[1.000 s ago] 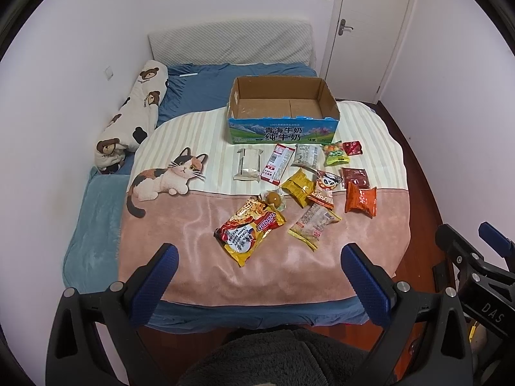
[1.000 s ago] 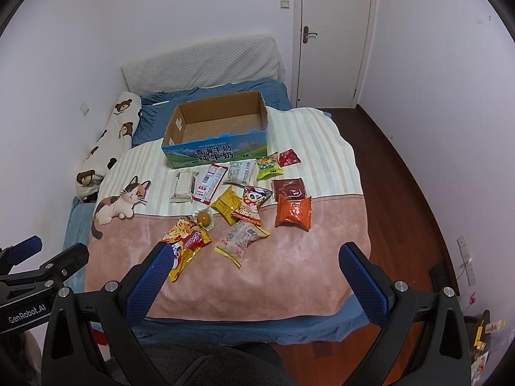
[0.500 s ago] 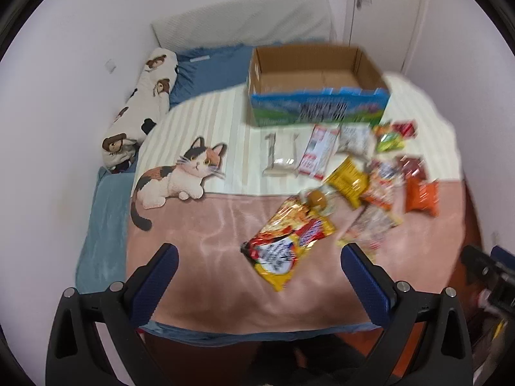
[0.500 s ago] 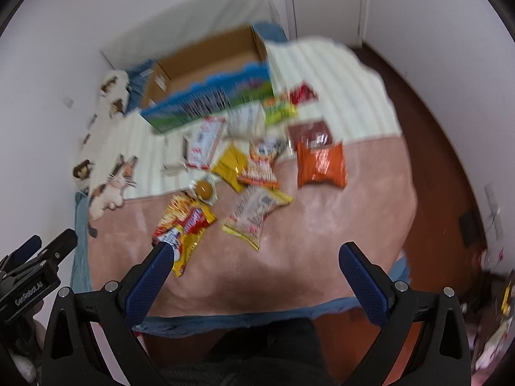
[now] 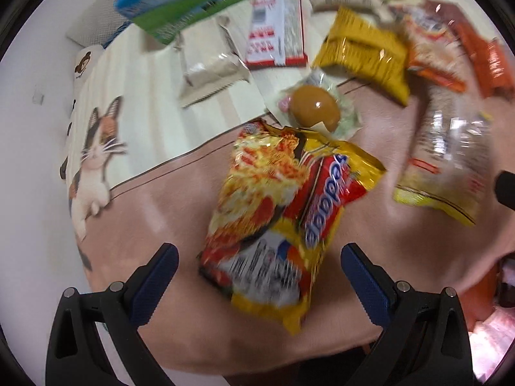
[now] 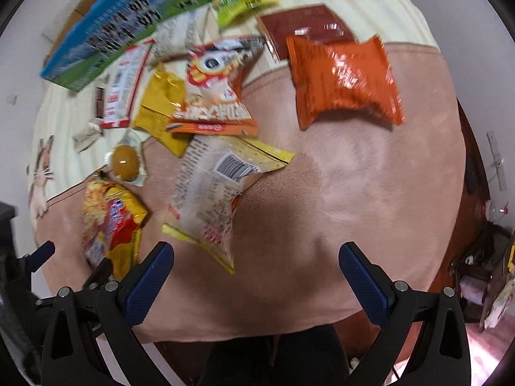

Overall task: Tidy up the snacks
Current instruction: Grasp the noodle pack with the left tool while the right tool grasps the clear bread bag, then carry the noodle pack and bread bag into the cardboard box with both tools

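Several snack packets lie on a pink and cream blanket. My left gripper (image 5: pixel 259 271) is open and hovers just above a big yellow-red noodle packet (image 5: pixel 283 215), which sits between its fingers. A wrapped brown egg (image 5: pixel 315 106) lies just beyond it. My right gripper (image 6: pixel 256 270) is open and empty above bare pink blanket, near a clear yellow-edged packet (image 6: pixel 219 189). An orange packet (image 6: pixel 344 80) lies further off to the right. The noodle packet also shows in the right wrist view (image 6: pixel 112 222). The blue-green cardboard box (image 6: pixel 128 19) stands at the far side.
Other packets lie between the grippers and the box: a yellow one (image 5: pixel 363 51), a red-white one (image 5: pixel 276 25), a tiger-print one (image 6: pixel 215 87), a dark red one (image 6: pixel 302 25). A cat picture (image 5: pixel 93 151) is on the blanket's left. The blanket's right edge drops to the floor (image 6: pixel 476 193).
Both grippers have moved forward and down towards the snacks; the packets now fill the views. The left one has closed in over the noodle packet. Both stay open.
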A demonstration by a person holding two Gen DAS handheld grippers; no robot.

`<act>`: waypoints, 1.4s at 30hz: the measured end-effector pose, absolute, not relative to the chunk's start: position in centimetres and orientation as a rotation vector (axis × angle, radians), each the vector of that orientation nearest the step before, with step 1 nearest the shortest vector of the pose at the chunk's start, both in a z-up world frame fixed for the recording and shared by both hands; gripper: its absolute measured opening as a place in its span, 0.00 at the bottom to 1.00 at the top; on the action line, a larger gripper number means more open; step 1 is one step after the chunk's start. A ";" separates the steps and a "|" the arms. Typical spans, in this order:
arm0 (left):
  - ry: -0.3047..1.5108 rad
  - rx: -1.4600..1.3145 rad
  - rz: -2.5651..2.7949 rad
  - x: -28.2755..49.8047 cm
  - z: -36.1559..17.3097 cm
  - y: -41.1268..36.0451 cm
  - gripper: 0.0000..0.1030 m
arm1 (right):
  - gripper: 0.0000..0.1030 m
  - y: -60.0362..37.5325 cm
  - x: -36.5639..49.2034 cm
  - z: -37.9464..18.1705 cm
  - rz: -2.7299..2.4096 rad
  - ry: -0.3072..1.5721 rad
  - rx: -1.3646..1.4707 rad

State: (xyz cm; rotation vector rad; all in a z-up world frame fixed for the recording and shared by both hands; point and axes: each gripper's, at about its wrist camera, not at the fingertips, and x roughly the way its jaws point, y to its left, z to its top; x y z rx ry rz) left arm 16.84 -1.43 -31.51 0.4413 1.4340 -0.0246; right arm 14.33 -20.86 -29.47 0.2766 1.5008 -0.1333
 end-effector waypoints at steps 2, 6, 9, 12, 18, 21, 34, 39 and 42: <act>1.437 0.445 0.010 17.6 -32.7 -1.5 1.00 | 1.00 -20.6 14.5 -30.3 -0.138 1.510 0.286; 1.437 0.359 0.066 19.7 -32.9 -0.3 1.00 | 1.00 -20.0 15.4 -31.3 -0.159 1.505 0.290; 1.440 0.284 0.120 21.6 -32.7 1.8 1.00 | 1.00 -19.3 16.7 -32.0 -0.175 1.498 0.316; 1.457 0.217 0.152 22.8 -32.7 4.0 1.00 | 1.00 -18.5 18.5 -32.7 -0.213 1.505 0.321; 1.524 0.083 0.103 23.3 -32.5 7.0 1.00 | 0.94 -16.2 21.4 -36.2 -0.303 1.618 0.283; 1.543 0.079 0.054 22.2 -32.6 7.8 1.00 | 0.77 -15.1 21.4 -36.4 -0.282 1.615 0.187; 1.603 -0.073 -0.005 22.9 -37.5 11.9 0.85 | 0.70 -12.3 18.2 -36.2 0.012 1.675 0.042; 1.568 -0.214 0.113 24.0 -37.1 15.3 0.85 | 0.75 -14.4 19.1 -35.3 -0.019 1.647 0.123; 1.592 -0.223 0.107 23.8 -37.7 15.9 0.86 | 0.75 -15.2 21.0 -35.3 -0.054 1.647 0.168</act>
